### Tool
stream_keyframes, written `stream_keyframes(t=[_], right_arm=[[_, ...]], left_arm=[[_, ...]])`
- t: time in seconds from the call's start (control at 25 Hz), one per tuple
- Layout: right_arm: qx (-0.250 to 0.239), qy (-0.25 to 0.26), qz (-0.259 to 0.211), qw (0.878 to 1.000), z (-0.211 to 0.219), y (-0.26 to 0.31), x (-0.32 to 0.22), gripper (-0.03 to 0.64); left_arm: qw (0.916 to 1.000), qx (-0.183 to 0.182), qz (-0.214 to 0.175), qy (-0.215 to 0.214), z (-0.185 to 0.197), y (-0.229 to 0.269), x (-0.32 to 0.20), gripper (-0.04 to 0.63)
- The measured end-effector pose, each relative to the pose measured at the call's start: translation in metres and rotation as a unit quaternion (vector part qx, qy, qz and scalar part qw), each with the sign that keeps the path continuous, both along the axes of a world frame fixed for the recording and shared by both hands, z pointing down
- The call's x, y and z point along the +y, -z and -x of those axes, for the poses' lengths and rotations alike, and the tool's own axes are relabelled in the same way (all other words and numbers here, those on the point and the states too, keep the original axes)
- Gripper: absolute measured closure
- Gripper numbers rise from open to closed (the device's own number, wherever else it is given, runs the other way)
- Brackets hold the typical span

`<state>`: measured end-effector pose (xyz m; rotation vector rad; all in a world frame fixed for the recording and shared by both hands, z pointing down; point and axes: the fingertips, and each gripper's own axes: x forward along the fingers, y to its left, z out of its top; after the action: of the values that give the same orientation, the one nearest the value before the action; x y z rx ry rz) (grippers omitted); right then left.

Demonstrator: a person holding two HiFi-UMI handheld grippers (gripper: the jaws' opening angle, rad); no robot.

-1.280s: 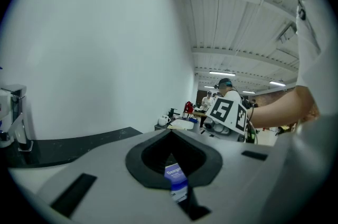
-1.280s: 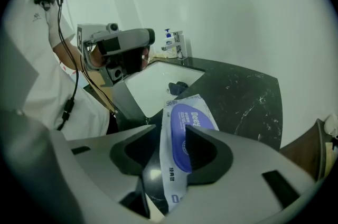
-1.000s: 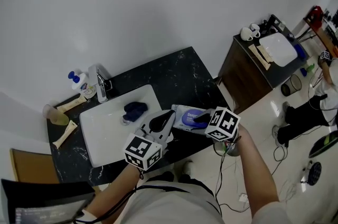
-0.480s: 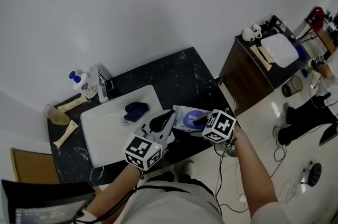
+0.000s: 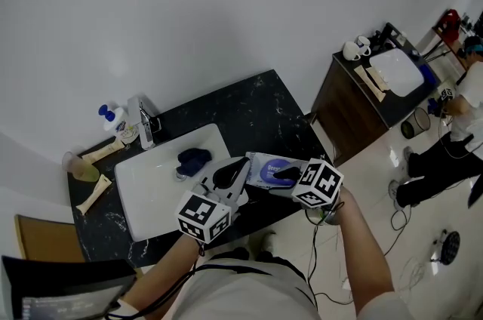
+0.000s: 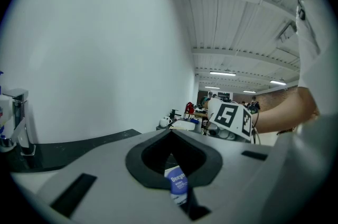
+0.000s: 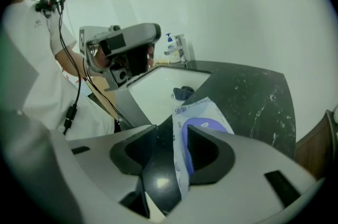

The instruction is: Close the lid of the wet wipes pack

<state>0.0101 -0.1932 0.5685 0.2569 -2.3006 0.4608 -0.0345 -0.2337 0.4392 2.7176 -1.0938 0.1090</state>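
Over the last 1 s the right gripper [image 5: 287, 176] shifted only slightly. We find it clamped on the pack [image 5: 258, 159] at the blue lid [image 5: 270, 172], which looks flat. The left gripper [image 5: 238, 167] pinches the pack's other end, beside the sink [image 5: 151, 183]. We judge closure nearly complete.

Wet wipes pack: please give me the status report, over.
Left gripper shut on wet wipes pack corner. Right gripper shut on it at the purple lid; lid looks flat. Nothing blocking.
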Motion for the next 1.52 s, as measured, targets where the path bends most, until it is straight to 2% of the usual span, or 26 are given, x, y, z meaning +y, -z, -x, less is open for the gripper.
stream_keyframes(t=[0.12, 0.2, 0.32, 0.52, 0.68, 0.88, 1.0, 1.4, 1.52], right_arm=[[-0.055, -0.029, -0.038, 0.997, 0.003, 0.031, 0.000, 0.449], [-0.098, -0.064, -0.067, 0.991, 0.002, 0.055, -0.001, 0.449], [-0.148, -0.130, -0.123, 0.973, -0.004, 0.087, -0.004, 0.449], [-0.183, -0.216, -0.208, 0.936, -0.021, 0.119, -0.002, 0.449], [-0.210, -0.261, -0.236, 0.912, -0.036, 0.138, 0.014, 0.449], [-0.241, -0.287, -0.246, 0.894, -0.045, 0.162, 0.034, 0.449], [-0.248, -0.297, -0.253, 0.887, -0.051, 0.169, 0.042, 0.449], [-0.236, -0.309, -0.270, 0.881, -0.046, 0.177, 0.051, 0.449], [-0.237, -0.320, -0.276, 0.875, -0.040, 0.181, 0.056, 0.449]], left_arm=[[1.0000, 0.002, -0.006, -0.003, -0.004, 0.006, 0.003, 0.598], [0.9999, 0.003, -0.011, -0.005, -0.006, 0.011, 0.005, 0.598], [0.9998, 0.006, -0.017, -0.007, -0.009, 0.018, 0.008, 0.598], [0.9995, 0.009, -0.026, -0.014, -0.014, 0.027, 0.015, 0.598], [0.9991, 0.012, -0.035, -0.020, -0.019, 0.033, 0.024, 0.598], [0.9986, 0.014, -0.046, -0.022, -0.019, 0.042, 0.031, 0.598], [0.9985, 0.018, -0.049, -0.020, -0.018, 0.046, 0.036, 0.598], [0.9978, 0.024, -0.054, -0.030, -0.009, 0.051, 0.048, 0.598], [0.9973, 0.025, -0.054, -0.042, -0.004, 0.051, 0.052, 0.598]])
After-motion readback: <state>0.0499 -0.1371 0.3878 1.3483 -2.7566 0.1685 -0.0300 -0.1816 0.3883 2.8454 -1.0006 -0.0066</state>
